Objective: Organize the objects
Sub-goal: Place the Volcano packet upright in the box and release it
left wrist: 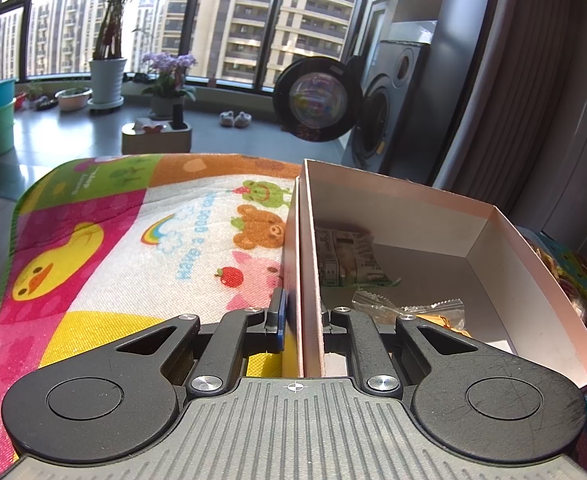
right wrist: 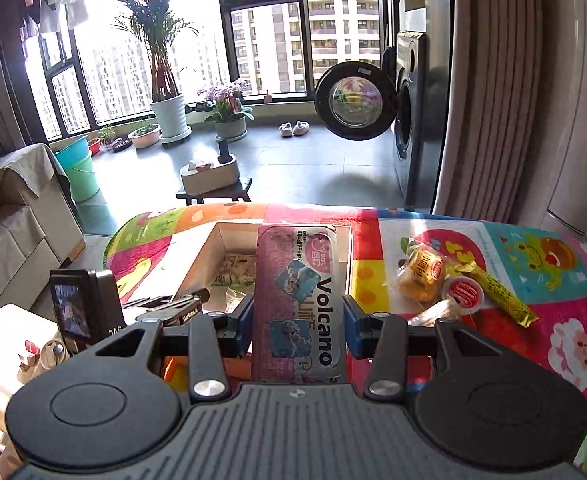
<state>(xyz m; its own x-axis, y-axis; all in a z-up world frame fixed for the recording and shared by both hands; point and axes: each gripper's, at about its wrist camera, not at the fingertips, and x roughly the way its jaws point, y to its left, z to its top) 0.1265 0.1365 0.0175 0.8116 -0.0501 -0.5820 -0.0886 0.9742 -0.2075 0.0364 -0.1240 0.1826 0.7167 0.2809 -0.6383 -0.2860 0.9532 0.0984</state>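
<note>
Pink and silver foil marked the pack (right wrist: 299,304) labelled "Volcano", which was held over the near edge of the box (right wrist: 213,248), between the jaws of the right gripper (right wrist: 298,322); they were clamped on its two long sides. Inside the box lay a printed packet (left wrist: 347,258) and a clear wrapper (left wrist: 409,306), so the sorting looked partly done. Several snacks (right wrist: 445,280) lay loose on the mat (right wrist: 533,272) toward its right edge, near the box but apart from it, and by my judgement they were left to go in. The left gripper (left wrist: 302,320) had its jaws closed tight on the left wall of the box (left wrist: 293,264), one inside and one outside, steadying it.
</note>
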